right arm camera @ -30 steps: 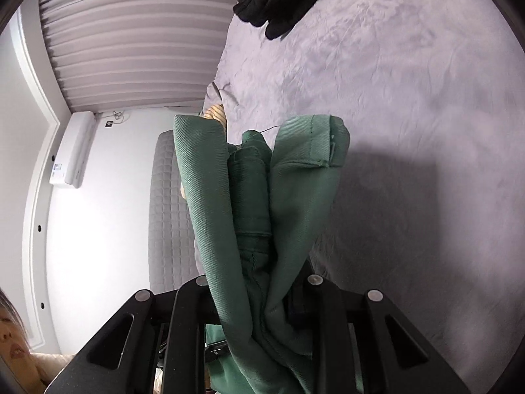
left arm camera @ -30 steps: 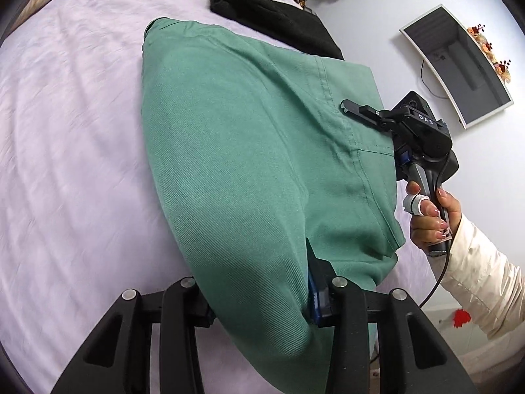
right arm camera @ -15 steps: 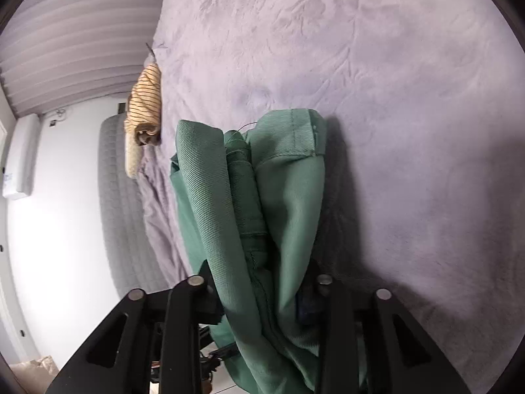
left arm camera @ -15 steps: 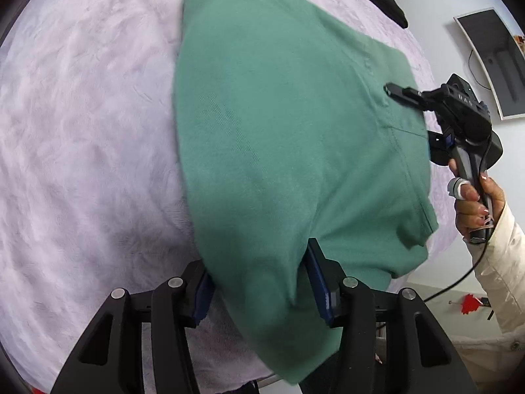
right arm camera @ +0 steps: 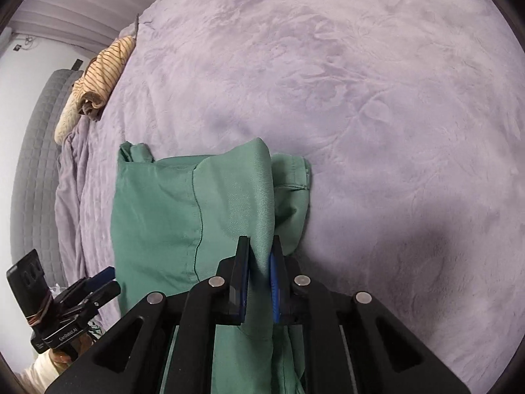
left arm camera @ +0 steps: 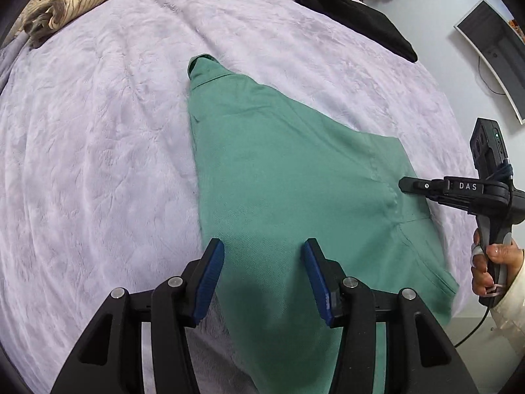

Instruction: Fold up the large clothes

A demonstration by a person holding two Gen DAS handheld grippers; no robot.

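The green twill garment lies spread on the lilac plush bed, its near edge draping off. The right gripper is closing on a raised fold, likely to carry it over. The left gripper hovers with jaws apart, pressing nothing, probably having let go.

We read "DAS" in white letters on the black body of the right gripper; the small label on the left gripper is too blurred to read.
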